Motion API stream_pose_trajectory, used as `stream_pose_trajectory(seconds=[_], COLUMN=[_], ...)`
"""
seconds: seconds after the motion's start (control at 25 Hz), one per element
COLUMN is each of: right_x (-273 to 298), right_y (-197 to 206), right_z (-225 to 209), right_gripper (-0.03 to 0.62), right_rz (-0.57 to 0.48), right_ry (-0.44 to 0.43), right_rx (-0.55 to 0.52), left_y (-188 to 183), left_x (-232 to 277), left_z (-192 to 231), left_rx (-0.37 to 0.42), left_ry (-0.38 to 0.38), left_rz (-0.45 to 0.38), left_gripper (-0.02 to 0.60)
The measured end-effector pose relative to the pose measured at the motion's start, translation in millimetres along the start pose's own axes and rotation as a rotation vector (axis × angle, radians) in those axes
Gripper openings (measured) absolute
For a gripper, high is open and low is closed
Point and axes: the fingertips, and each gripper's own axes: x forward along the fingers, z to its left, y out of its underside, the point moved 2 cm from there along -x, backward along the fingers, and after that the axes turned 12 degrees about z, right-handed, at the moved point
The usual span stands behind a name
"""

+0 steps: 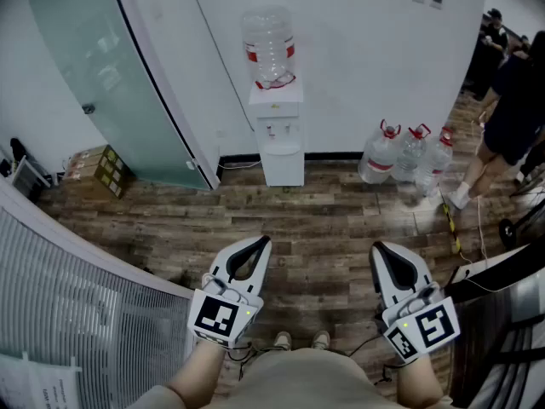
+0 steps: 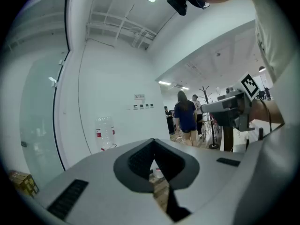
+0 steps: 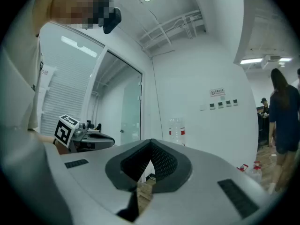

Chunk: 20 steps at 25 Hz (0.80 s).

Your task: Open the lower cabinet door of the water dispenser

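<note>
The white water dispenser (image 1: 279, 135) stands against the far wall with a clear bottle (image 1: 268, 45) on top. Its lower cabinet door (image 1: 283, 165) is closed. Both grippers are held close to the person's body, far from it across the wood floor. My left gripper (image 1: 260, 244) has its jaws together on nothing. My right gripper (image 1: 379, 250) is likewise shut and empty. In the left gripper view the jaws (image 2: 153, 142) meet below the distant bottle (image 2: 105, 132). The right gripper view has its jaws (image 3: 151, 142) closed, with the bottle (image 3: 176, 130) beyond.
Three spare water bottles (image 1: 410, 155) sit on the floor right of the dispenser. A frosted glass door (image 1: 111, 75) and a cardboard box (image 1: 100, 170) are at the left. A ribbed white partition (image 1: 68, 296) curves along my left. People (image 1: 511, 109) stand at the right, near cables.
</note>
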Motion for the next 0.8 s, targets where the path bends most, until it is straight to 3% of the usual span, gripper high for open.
stream_pose_trajectory(seconds=[0.28,0.68,0.8], right_x=[2,-9,-13], right_y=[5,18,25], right_z=[-13,-48,-58], right_gripper=[0.005,0.006,0.006], right_rz=[0.015,0.027,0.038], right_ry=[-0.047,-0.022,-0.059], right_rx=[-0.020,0.010,0.028], left_y=[-6,-16,-18], left_x=[15,33,41], left_z=[-7,-25,-34], left_rx=[0.002,0.022,0.027], left_ry=[-0.002,0.003,0.003], left_rz=[0.003,0.026,0.025], left_gripper=[0.006,0.006,0.006])
